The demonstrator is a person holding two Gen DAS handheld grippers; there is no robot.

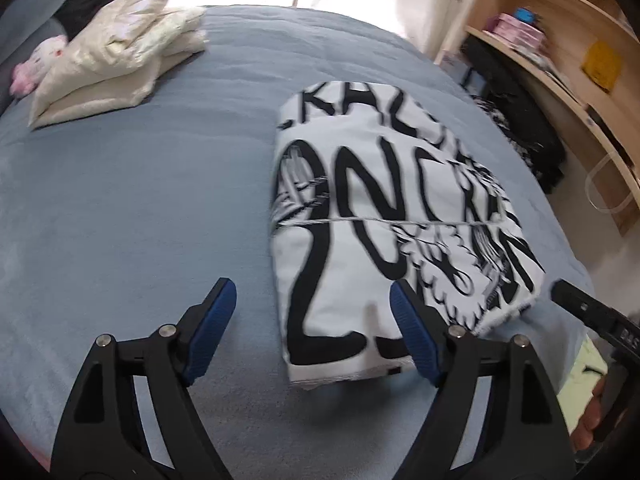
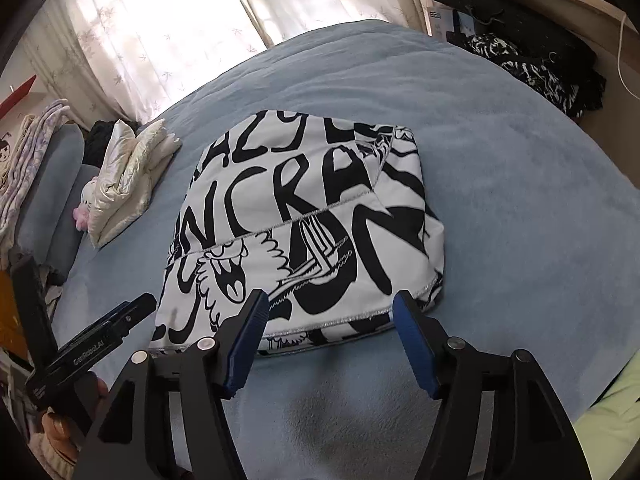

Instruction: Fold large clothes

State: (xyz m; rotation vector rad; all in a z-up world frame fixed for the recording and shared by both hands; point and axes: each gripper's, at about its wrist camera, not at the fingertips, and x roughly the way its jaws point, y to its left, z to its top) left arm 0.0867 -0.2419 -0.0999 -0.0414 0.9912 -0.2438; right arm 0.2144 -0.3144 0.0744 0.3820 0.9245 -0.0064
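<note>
Home bedroom: bed (image 2: 500, 168) with blue cover, sheer patterned curtains (image 2: 160, 28) over a bright window, curved wooden shelving (image 1: 560, 40) holding boxes, pink plush toy (image 1: 36, 64) by folded white clothes (image 1: 116, 64), pillows at the headboard side.

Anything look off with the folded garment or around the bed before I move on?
Nothing stands out. The black-and-white printed garment lies folded in a compact block on the blue bed cover, free of both open tools. The cream jacket sits folded near the pillows.
</note>
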